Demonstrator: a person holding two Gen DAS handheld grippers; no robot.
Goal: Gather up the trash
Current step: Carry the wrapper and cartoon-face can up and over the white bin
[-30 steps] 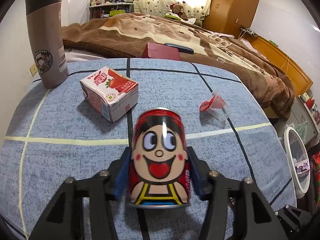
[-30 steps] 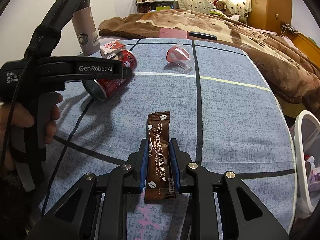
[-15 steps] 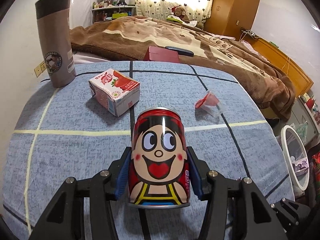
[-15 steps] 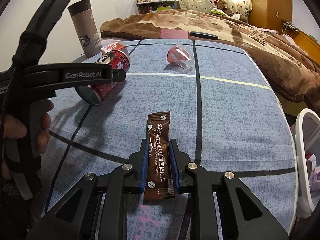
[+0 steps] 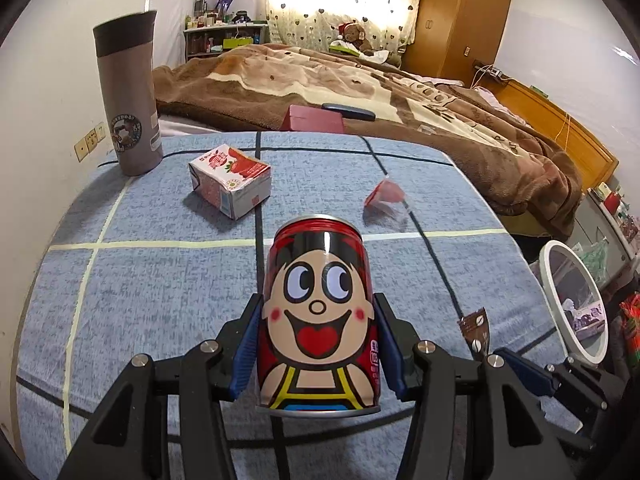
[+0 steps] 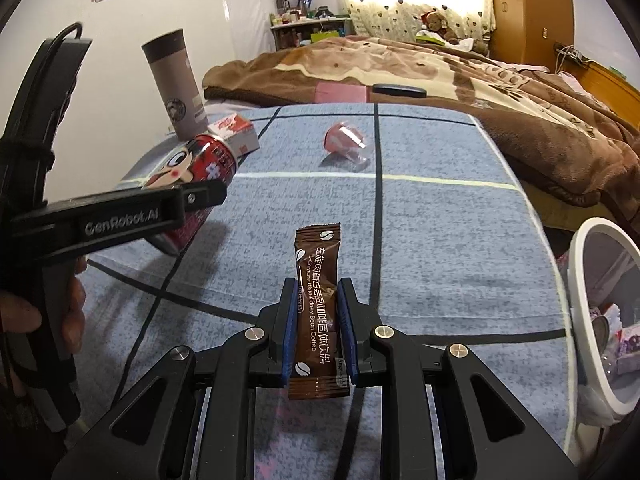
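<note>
You are working over a bench covered in a blue cloth crossed by dark and pale lines, with a bed under a brown blanket behind it. A white-rimmed bin stands just off the bench's right edge; its far side is cut off, and what lies inside is hard to make out beyond some purple-printed packaging.

On the cloth stands one tall grey-brown flask with a dark lid, at the far left corner. Near it lies one pink-and-white strawberry carton. To the right, well apart from the carton, sits one crumpled clear wrapper with a red patch.

Your left gripper is clenched on one red can printed with a wide-eyed cartoon face, blue pads pressing both its sides; the can is up off the cloth, tilted, its top end pointing away from you. From the right wrist camera the gripper's arm hides much of the can.

Your right gripper is clamped tight on one brown coffee sachet with white lettering and bean marks, held clear above the cloth; its lower end sits between the pads, its top sticks out forward. From the left wrist camera only the sachet's tip shows.

Part of your hand shows at the left edge, mostly hidden behind the handle.
</note>
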